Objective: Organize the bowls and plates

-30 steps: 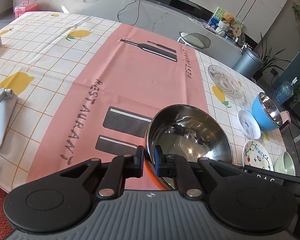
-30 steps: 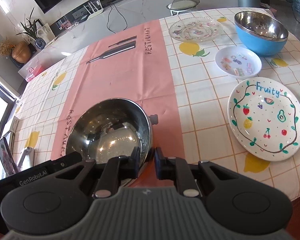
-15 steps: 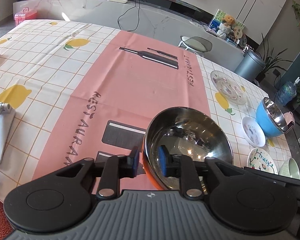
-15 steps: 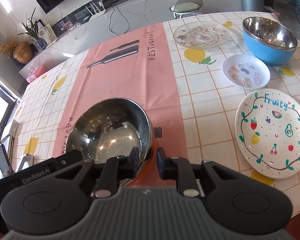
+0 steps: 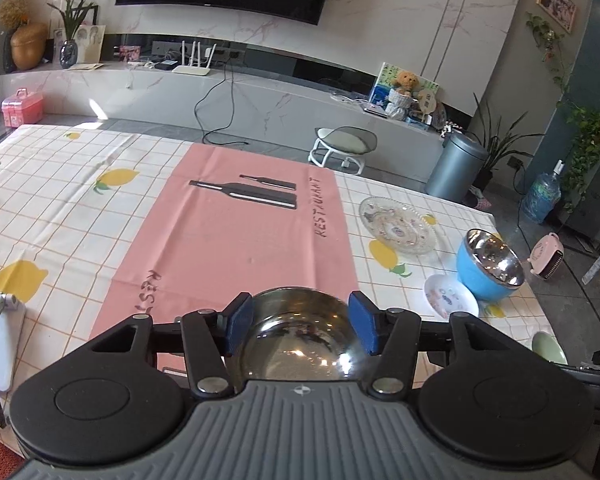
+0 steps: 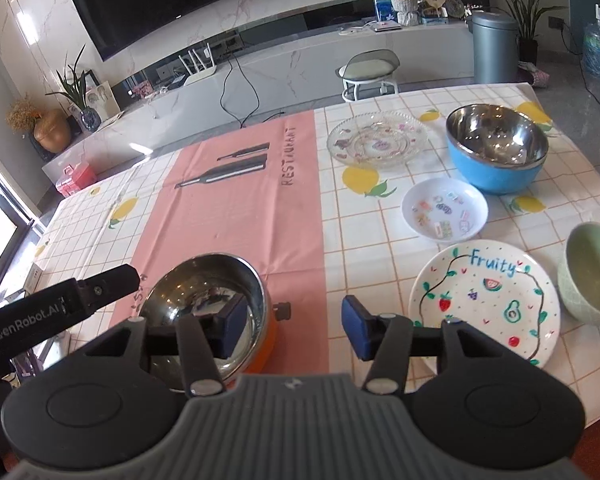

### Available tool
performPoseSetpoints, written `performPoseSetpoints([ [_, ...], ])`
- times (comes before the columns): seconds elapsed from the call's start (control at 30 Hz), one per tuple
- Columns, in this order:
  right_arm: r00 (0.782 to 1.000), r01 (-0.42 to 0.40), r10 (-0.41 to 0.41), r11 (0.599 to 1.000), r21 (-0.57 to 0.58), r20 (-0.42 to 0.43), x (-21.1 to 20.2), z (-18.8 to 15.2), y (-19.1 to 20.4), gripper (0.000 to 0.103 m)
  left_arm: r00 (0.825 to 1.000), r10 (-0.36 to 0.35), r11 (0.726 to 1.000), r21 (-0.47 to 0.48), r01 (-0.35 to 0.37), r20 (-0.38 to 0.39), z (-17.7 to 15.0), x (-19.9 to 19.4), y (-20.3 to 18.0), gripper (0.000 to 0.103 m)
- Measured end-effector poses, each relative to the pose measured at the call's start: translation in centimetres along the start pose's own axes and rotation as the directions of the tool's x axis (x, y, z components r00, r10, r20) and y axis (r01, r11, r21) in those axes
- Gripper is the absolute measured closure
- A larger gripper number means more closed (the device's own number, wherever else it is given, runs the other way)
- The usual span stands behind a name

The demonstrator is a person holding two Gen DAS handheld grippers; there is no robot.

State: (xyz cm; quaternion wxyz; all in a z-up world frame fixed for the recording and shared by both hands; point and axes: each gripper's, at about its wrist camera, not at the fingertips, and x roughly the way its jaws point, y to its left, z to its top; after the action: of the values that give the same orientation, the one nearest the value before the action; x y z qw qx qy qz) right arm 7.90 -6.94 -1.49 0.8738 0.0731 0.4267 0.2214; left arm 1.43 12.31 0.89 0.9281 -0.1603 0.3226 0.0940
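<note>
Both tongs have just been opening and now stand spread, pinching nothing. The left tongs frame the orange steel bowl between their blue pads without pressing it – the bowl sits on the pink runner at the tabletop's near edge. The right tongs hang spread beside it, left pad over the bowl's rim, right pad clear of it

Both the left gripper and right gripper are black linkage arms with silver pivot screws, blue finger pads and ribbed grey housing — the left arm's side printed "GenRobot.AI".
</note>
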Motion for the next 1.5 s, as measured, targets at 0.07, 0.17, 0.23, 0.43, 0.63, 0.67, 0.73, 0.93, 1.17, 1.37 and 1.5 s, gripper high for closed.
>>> performPoseSetpoints([
  [0.07, 1.000, 0.011, -0.012, 1.000, 0.005, 0.019, -0.7, 0.2, -1.0, 0.045, 1.000, -0.023, 0.999, 0.029, 0.023, -0.004, 0.1, 0.0, -1.2, 0.037],
  [0.17, 0.999, 0.037, -0.038, 0.999, 0.018, 0.036, -1.5, 0.7, -2.7, 0.044, 0.999, -0.050, 0.997, 0.066, 0.050, -0.010, 0.2, 0.3, -3.0, 0.037],
  [0.23, 0.997, 0.054, -0.055, 0.998, 0.033, 0.049, -2.0, 1.1, -4.0, 0.043, 0.998, -0.064, 0.994, 0.091, 0.066, -0.018, 0.2, 0.7, -4.3, 0.037],
  [0.43, 0.984, 0.137, -0.147, 0.986, 0.094, 0.099, -3.5, 2.7, -8.8, 0.041, 0.994, -0.099, 0.985, 0.138, 0.103, -0.038, 0.7, 2.0, -7.7, 0.037],
  [0.63, 0.964, 0.216, -0.234, 0.967, 0.134, 0.129, -4.2, 4.4, -13.1, 0.039, 0.992, -0.113, 0.977, 0.174, 0.120, -0.050, 1.3, 3.7, -10.6, 0.037],
  [0.67, 0.960, 0.226, -0.244, 0.964, 0.142, 0.133, -4.3, 4.6, -13.7, 0.039, 0.992, -0.117, 0.976, 0.179, 0.124, -0.052, 1.4, 4.1, -11.1, 0.037],
  [0.73, 0.955, 0.241, -0.263, 0.958, 0.152, 0.139, -4.3, 5.2, -14.9, 0.038, 0.990, -0.125, 0.974, 0.185, 0.134, -0.058, 1.6, 4.7, -11.9, 0.037],
  [0.93, 0.948, 0.263, -0.288, 0.949, 0.176, 0.135, -3.4, 6.7, -17.4, 0.037, 0.982, -0.168, 0.976, 0.128, 0.179, -0.091, 2.5, 7.2, -13.1, 0.037],
  [1.17, 0.951, 0.264, -0.288, 0.946, 0.189, 0.115, -1.4, 8.5, -19.1, 0.037, 0.972, -0.205, 0.975, 0.064, 0.213, -0.117, 3.8, 10.1, -14.6, 0.037],
  [1.37, 0.954, 0.266, -0.287, 0.944, 0.196, 0.090, 0.5, 10.3, -20.7, 0.037, 0.955, -0.252, 0.966, 0.008, 0.257, -0.158, 4.8, 13.4, -16.3, 0.038],
  [1.5, 0.958, 0.259, -0.279, 0.940, 0.222, 0.066, 2.1, 11.5, -22.1, 0.038, 0.942, -0.277, 0.961, -0.029, 0.277, -0.189, 5.2, 16.0, -17.3, 0.038],
])
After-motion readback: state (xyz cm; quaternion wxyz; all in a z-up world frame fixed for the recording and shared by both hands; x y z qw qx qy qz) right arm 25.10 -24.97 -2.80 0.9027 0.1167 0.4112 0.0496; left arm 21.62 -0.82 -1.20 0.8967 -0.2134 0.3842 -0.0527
